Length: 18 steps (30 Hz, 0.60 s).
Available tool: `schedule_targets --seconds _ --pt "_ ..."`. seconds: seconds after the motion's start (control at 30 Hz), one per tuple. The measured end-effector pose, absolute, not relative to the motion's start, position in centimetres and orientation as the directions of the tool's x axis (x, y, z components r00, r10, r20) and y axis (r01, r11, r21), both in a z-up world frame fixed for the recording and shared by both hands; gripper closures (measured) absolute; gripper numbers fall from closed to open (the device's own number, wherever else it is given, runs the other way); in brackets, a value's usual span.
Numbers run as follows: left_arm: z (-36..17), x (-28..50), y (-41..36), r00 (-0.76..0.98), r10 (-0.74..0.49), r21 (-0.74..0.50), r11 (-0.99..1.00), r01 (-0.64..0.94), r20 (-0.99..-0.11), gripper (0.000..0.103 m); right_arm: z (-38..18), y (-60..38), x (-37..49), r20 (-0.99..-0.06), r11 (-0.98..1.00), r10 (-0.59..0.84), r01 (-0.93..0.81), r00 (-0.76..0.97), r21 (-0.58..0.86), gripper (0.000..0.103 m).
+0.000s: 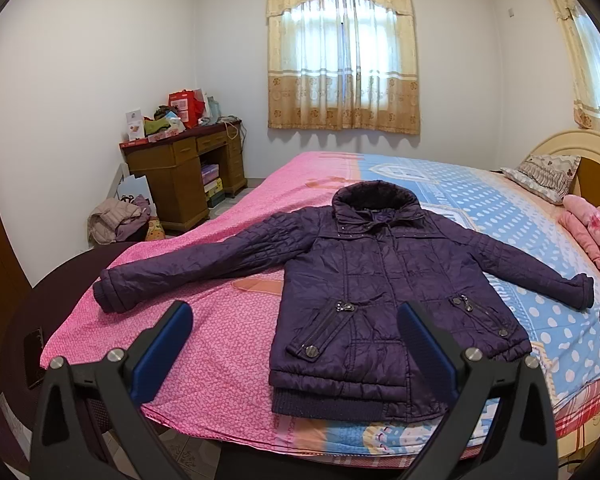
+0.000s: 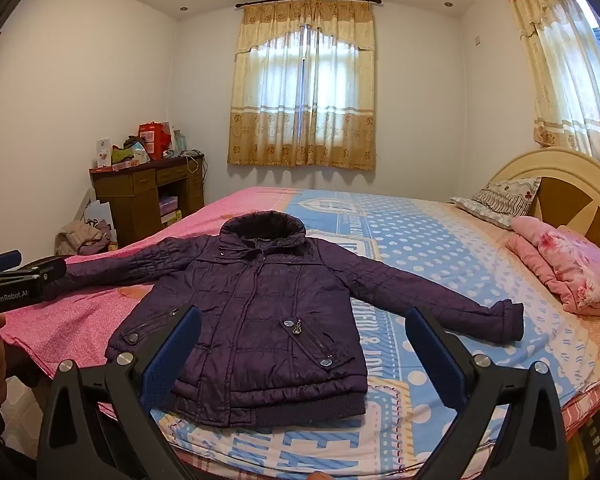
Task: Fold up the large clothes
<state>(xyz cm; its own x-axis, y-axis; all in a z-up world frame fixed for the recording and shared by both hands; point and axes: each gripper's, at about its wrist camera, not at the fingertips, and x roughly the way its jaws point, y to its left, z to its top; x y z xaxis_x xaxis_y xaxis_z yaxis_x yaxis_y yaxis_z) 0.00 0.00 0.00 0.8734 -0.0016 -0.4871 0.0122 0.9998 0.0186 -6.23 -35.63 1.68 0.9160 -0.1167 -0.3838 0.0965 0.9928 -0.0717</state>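
My left hand-held gripper (image 1: 296, 328) and right hand-held gripper (image 2: 302, 336), both released, face the purple jacket (image 1: 380, 280) at twelve o'clock, sleeves spanning nine-to-three.

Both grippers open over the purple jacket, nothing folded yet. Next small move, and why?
Probably lower the left gripper toward the cuff of the nearer sleeve and grip it, to fold that sleeve across the body. The purple jacket lies flat, front up, on the bed with both sleeves spread wide, and both grippers, the right gripper included, are open, holding nothing.
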Motion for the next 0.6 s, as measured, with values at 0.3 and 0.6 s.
schedule_targets --seconds 0.3,0.6 --pt "0.1 0.13 -0.18 0.873 0.0 0.021 1.0 0.012 -0.488 0.0 1.12 -35.27 -6.2 -0.388 0.993 -0.113 0.093 0.915 -0.07 0.001" --pt "0.02 0.14 -0.05 0.873 -0.001 0.018 1.0 0.011 -0.487 0.0 1.08 -35.22 -6.2 -0.387 0.994 -0.109 0.09 0.915 -0.068 0.001"
